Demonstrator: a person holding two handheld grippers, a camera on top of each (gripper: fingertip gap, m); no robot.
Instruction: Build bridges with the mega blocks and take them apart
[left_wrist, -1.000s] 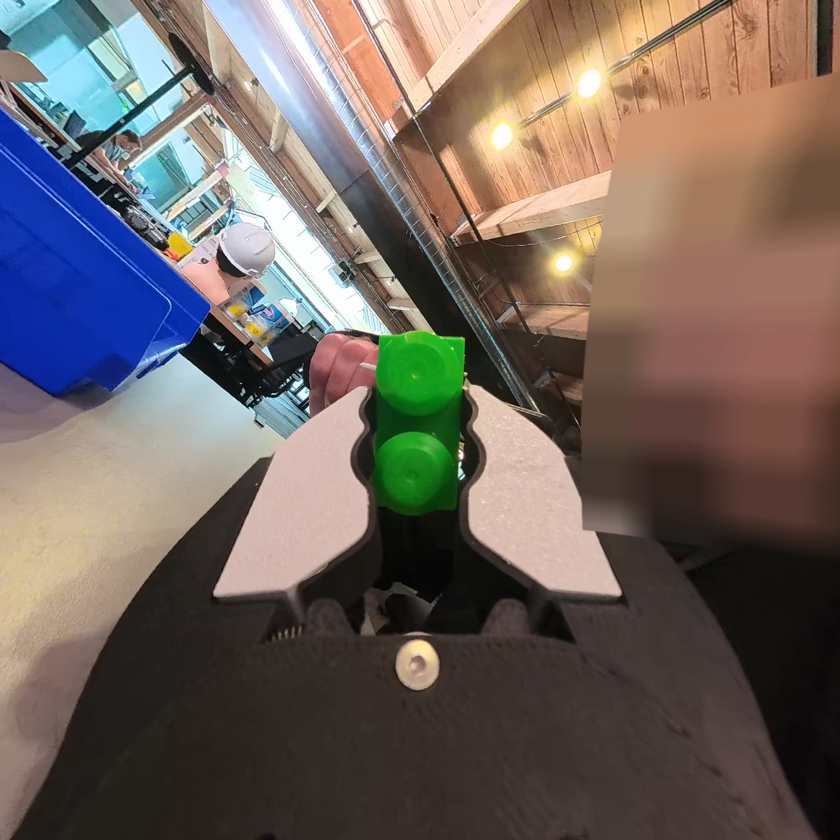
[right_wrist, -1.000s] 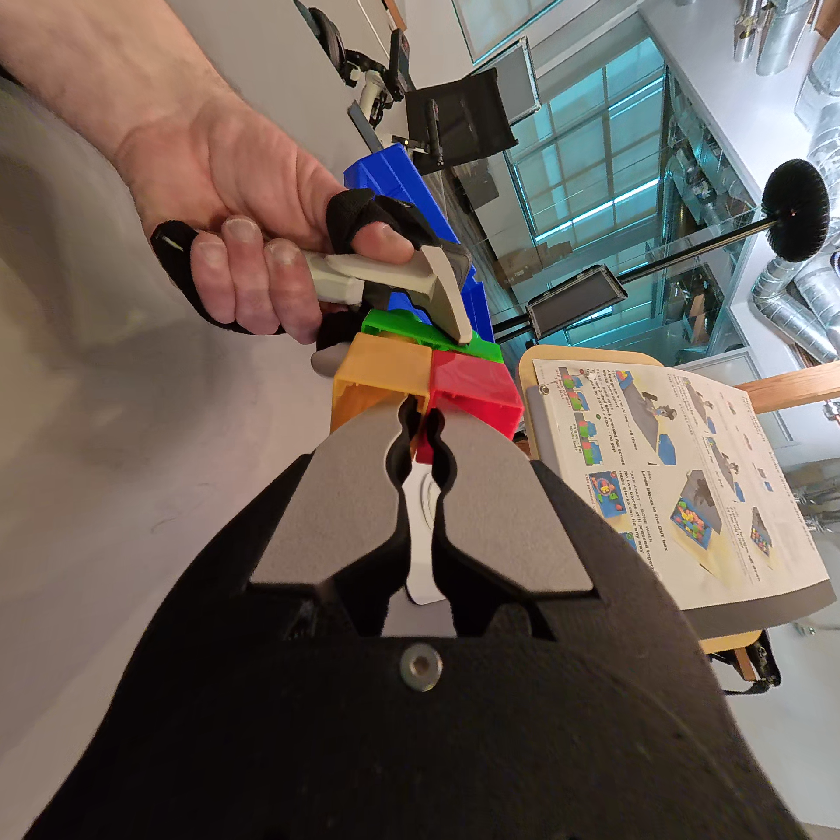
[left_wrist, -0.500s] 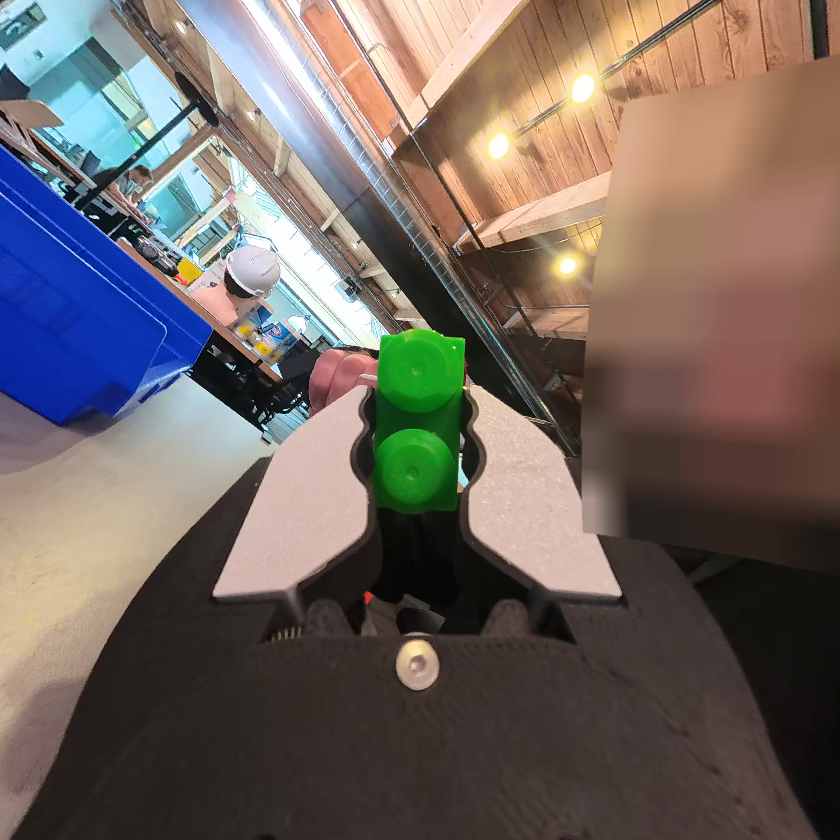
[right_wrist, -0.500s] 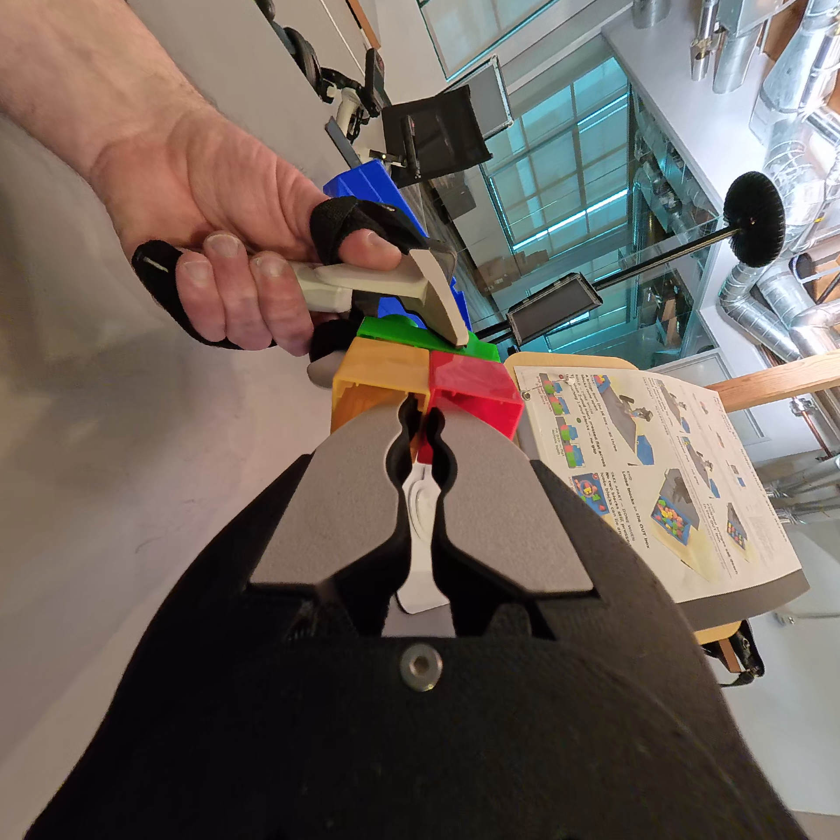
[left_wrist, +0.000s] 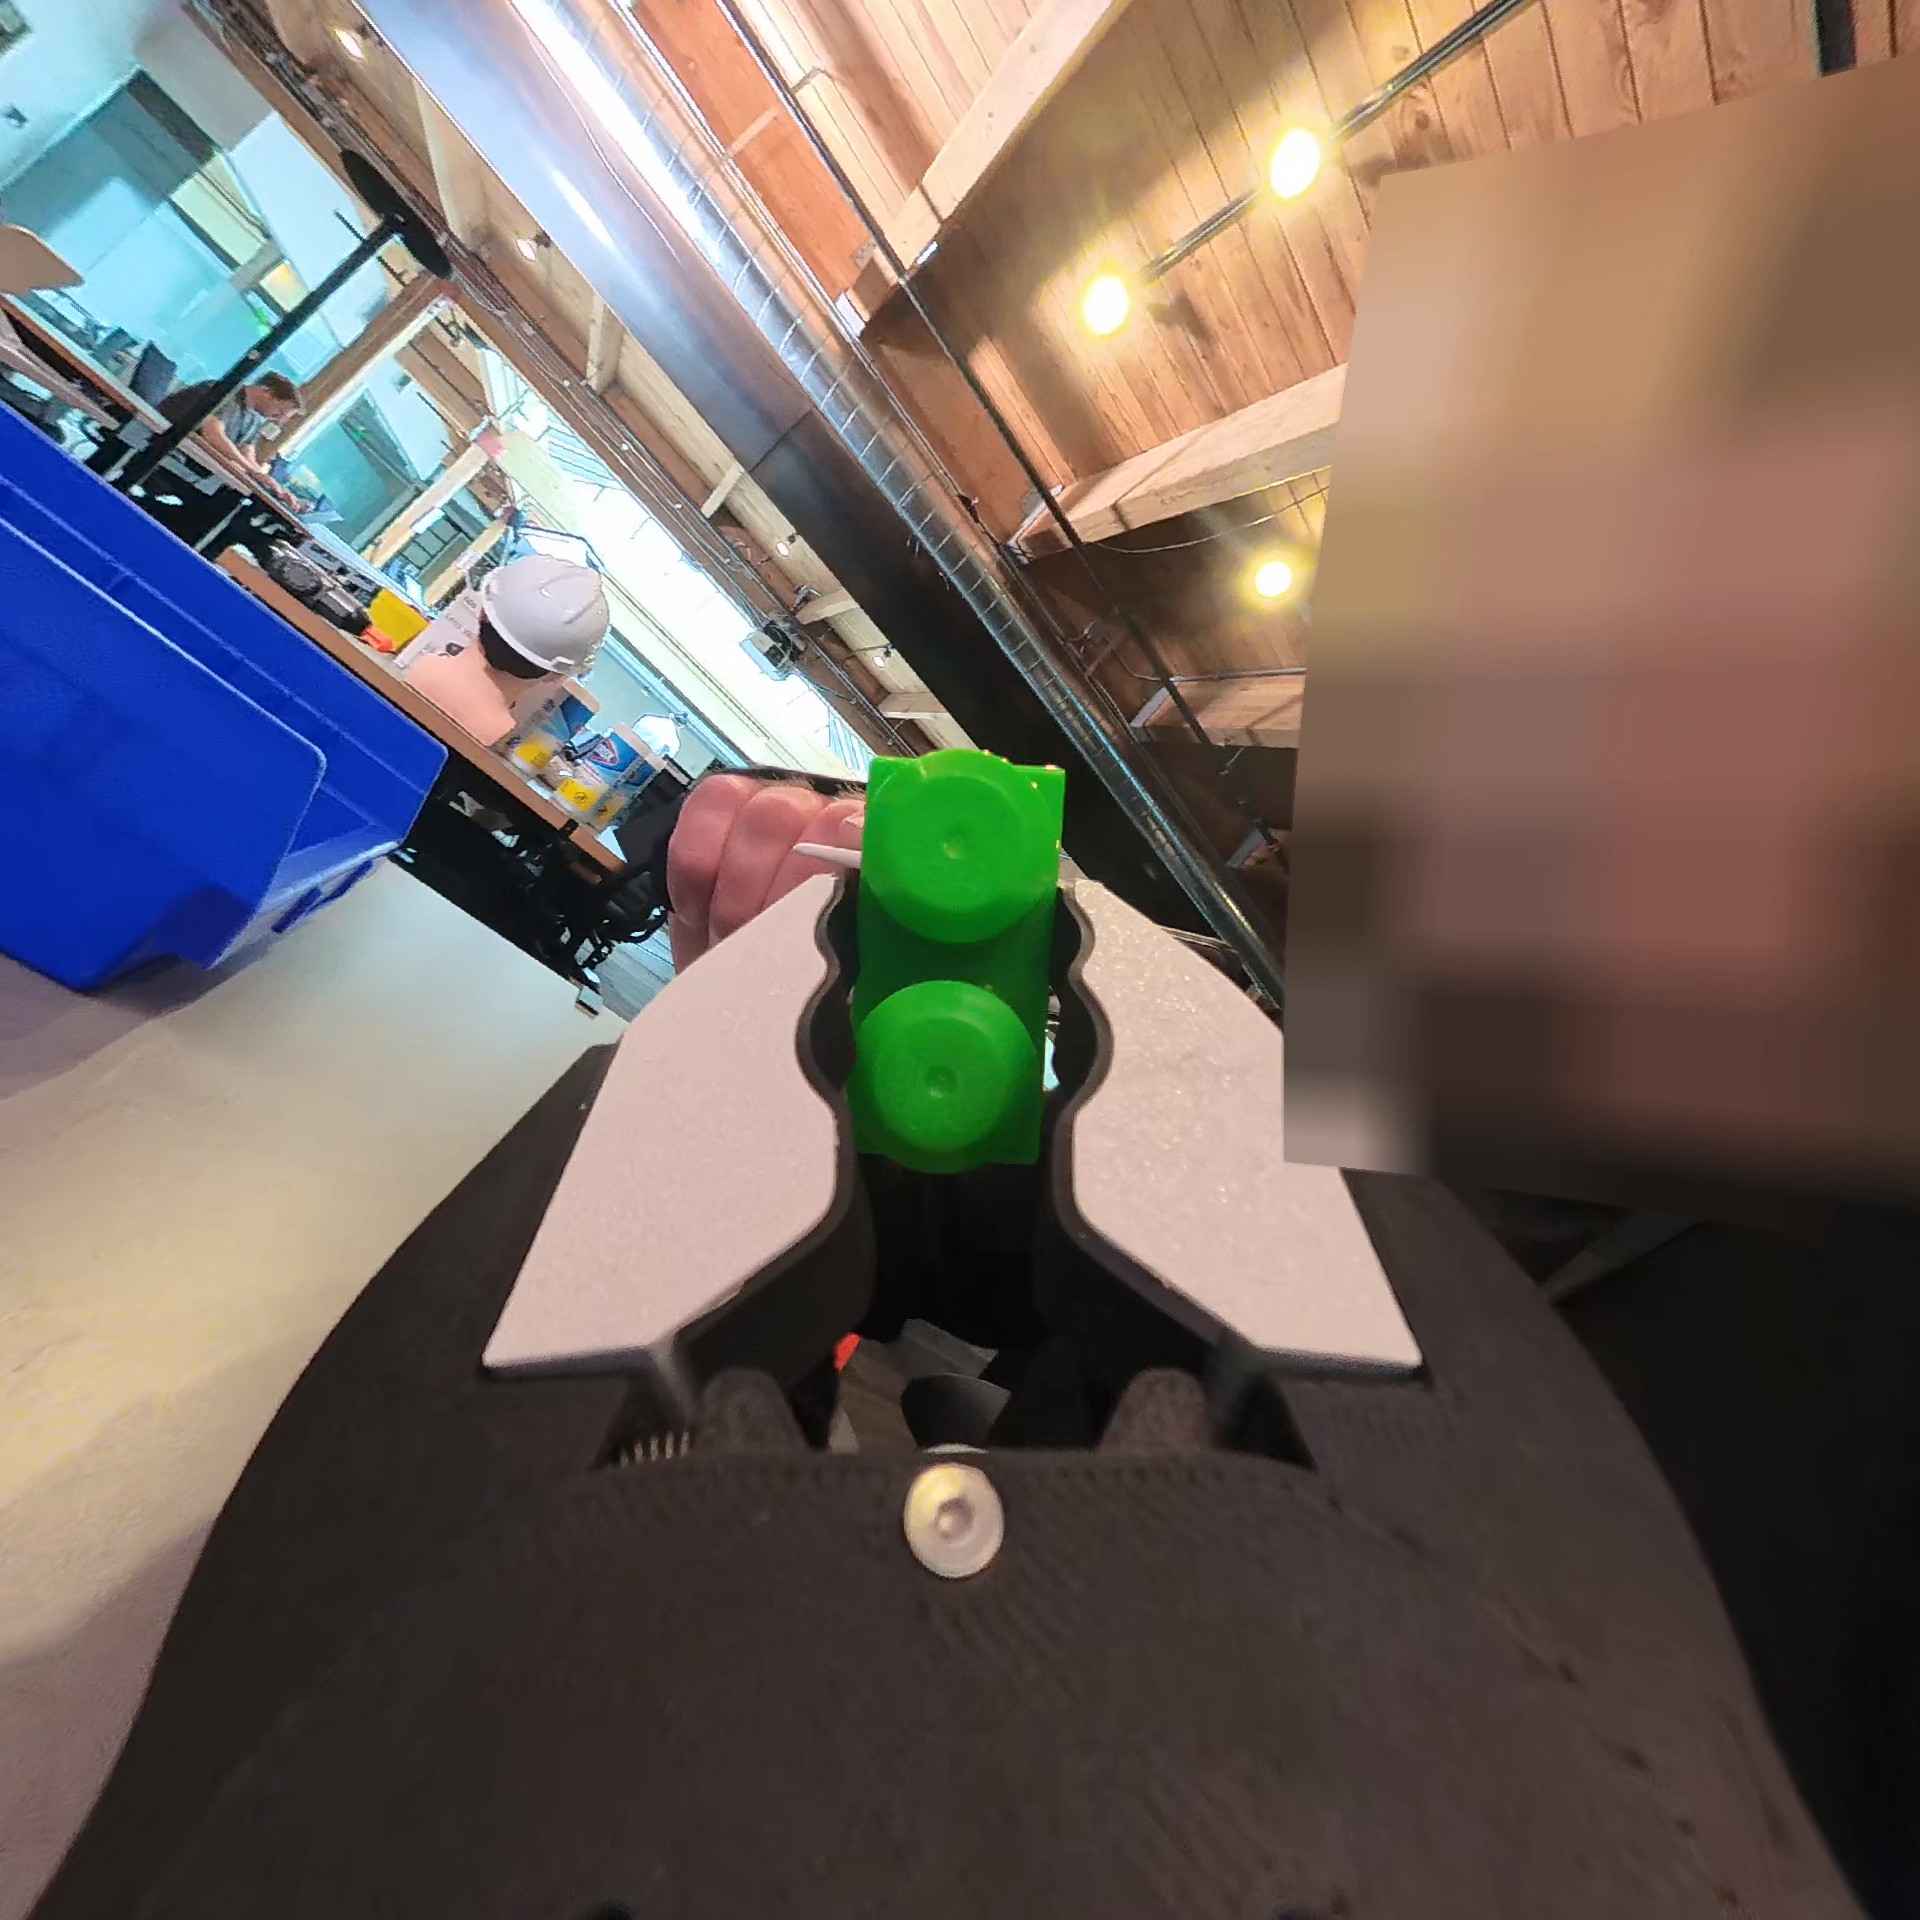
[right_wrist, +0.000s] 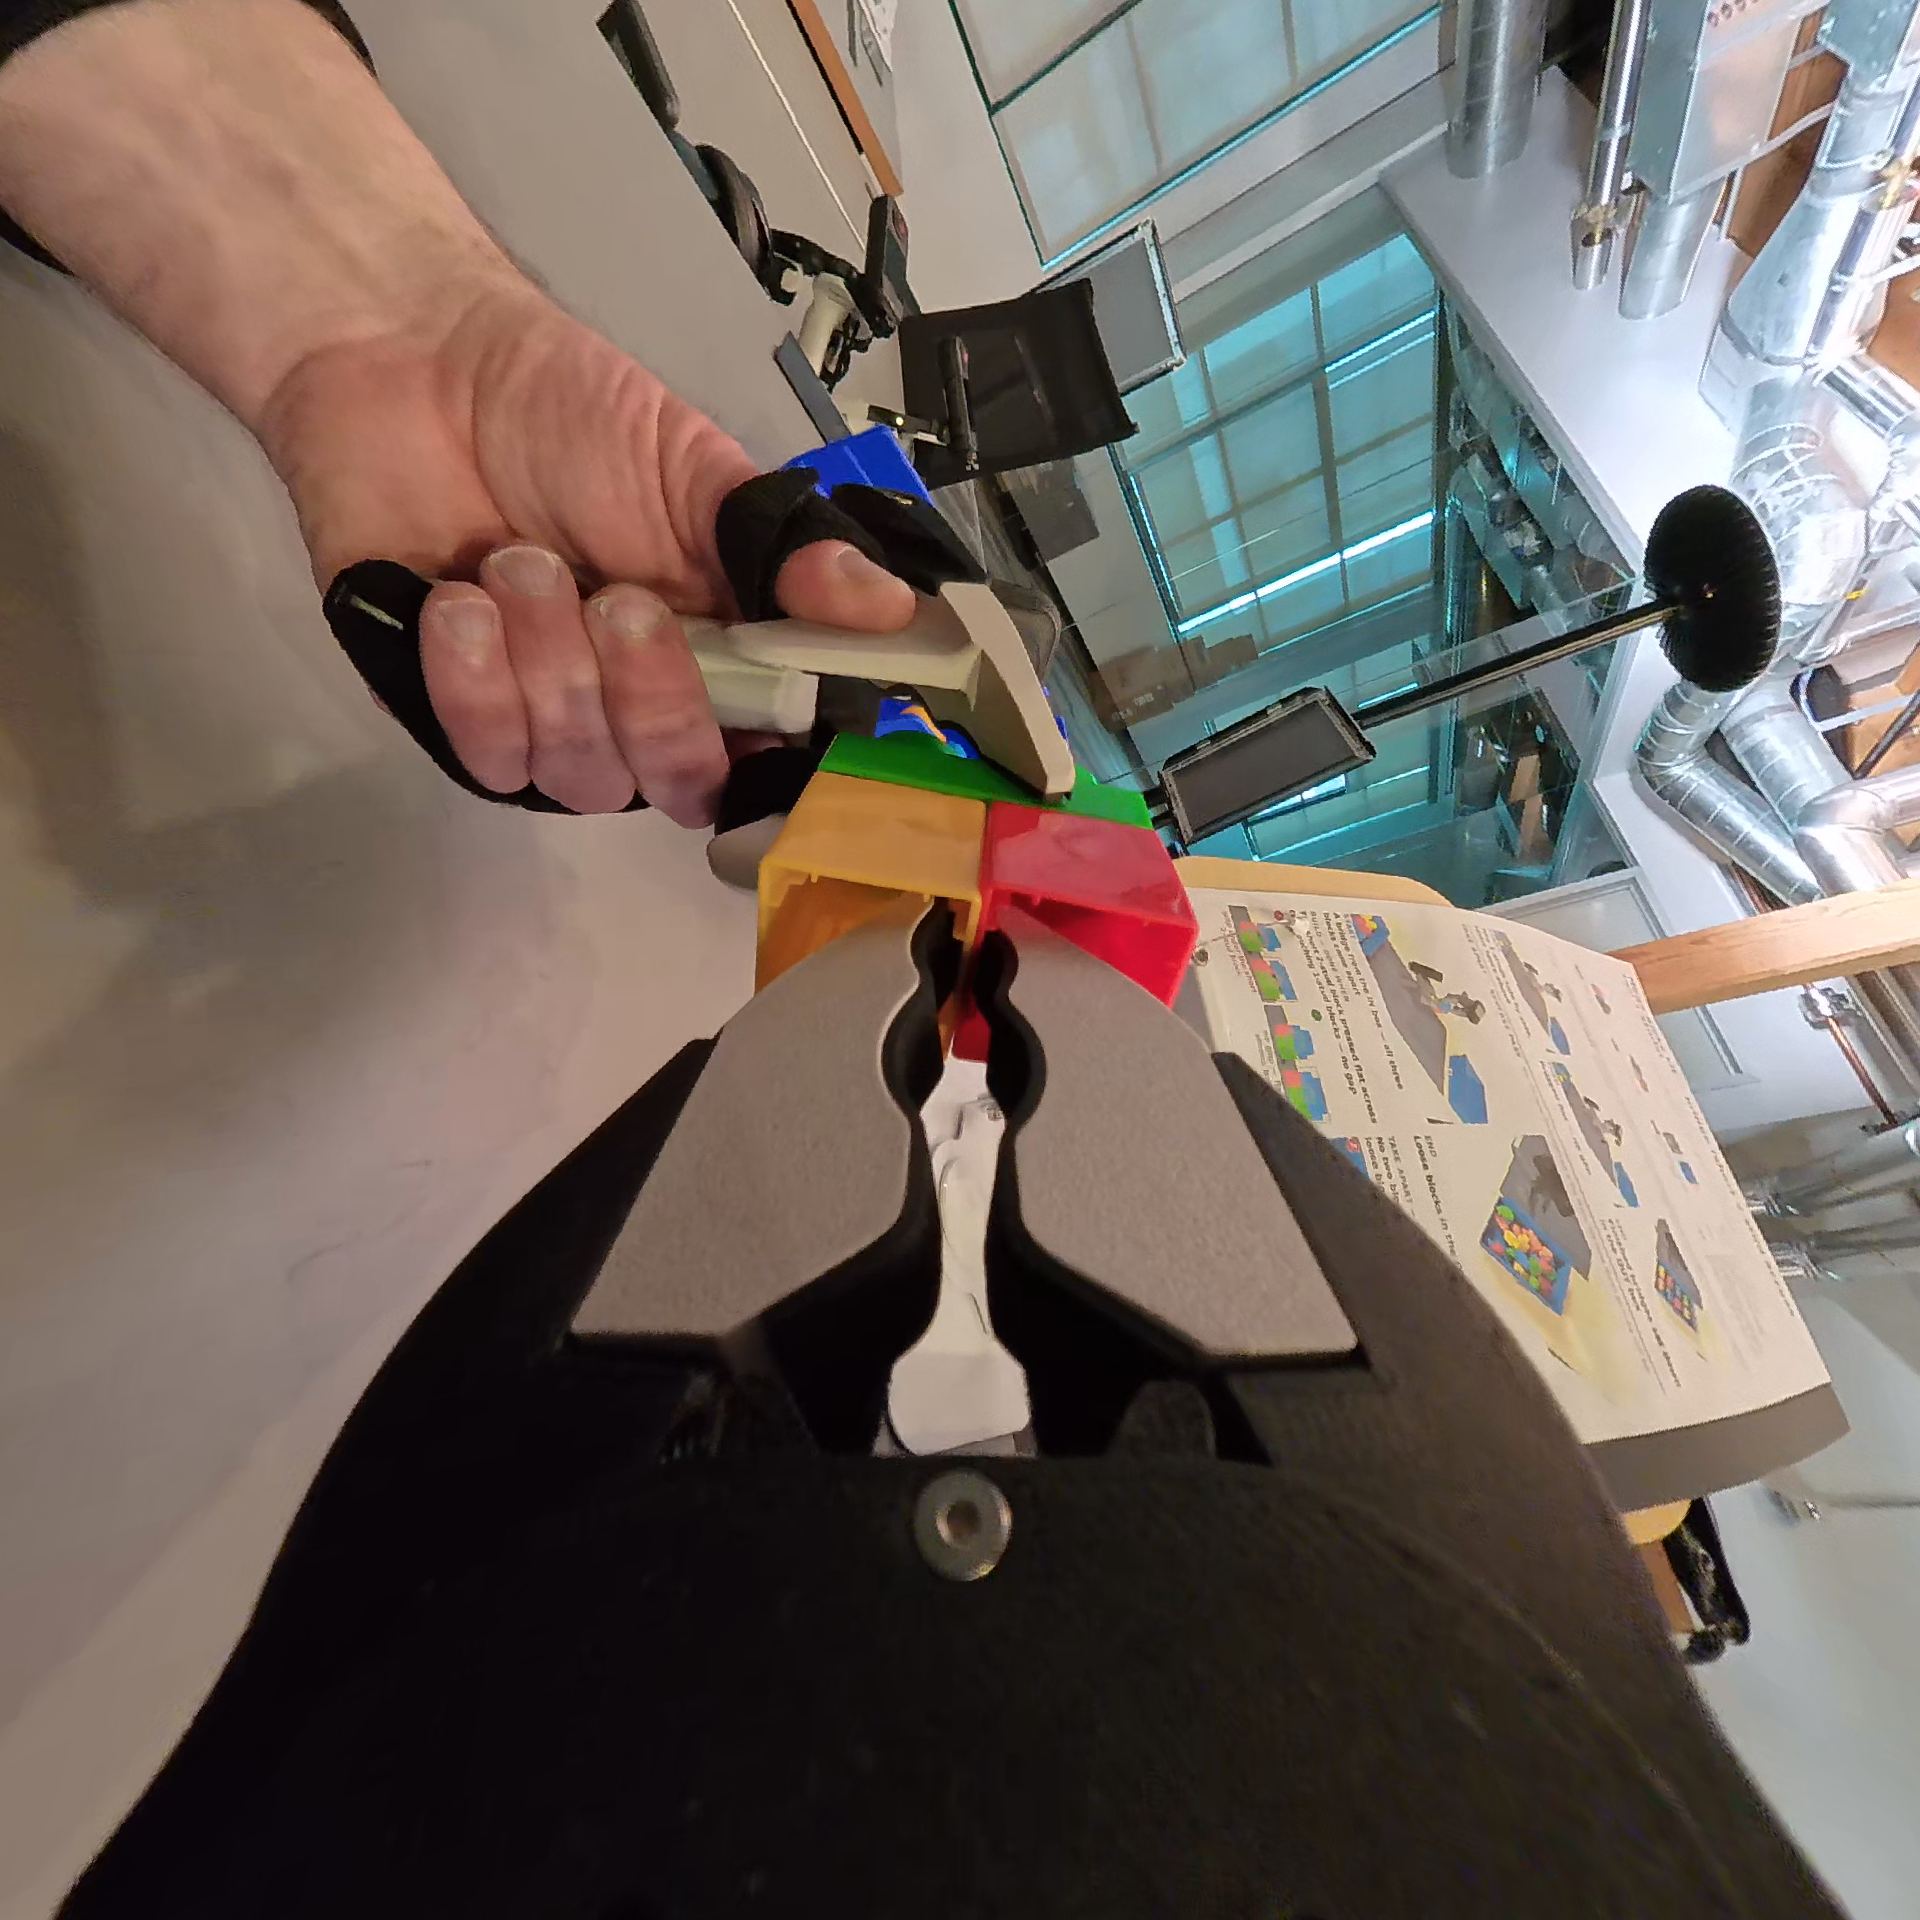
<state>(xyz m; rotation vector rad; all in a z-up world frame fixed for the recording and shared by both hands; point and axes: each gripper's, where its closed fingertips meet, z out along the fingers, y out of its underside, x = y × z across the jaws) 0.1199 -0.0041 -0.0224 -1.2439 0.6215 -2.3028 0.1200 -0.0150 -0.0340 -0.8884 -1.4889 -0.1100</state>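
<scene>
Room has swung, blue bin (left_wrist: 156, 748) slid left | my left gripper (left_wrist: 951, 966) clamps green block (left_wrist: 951, 935) | my right gripper (right_wrist: 971, 966) pinches yellow block (right_wrist: 873, 862) and red block (right_wrist: 1081, 883) walls | pale table (left_wrist: 208, 1195) | block undersides hidden

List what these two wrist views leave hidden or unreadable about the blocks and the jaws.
- Left wrist view: the green block between the left gripper jaws hides the yellow and red blocks behind it.
- Right wrist view: the right gripper fingers cover the lower open ends of the yellow block and red block.
- Right wrist view: the hand hides most of the other gripper.
</scene>
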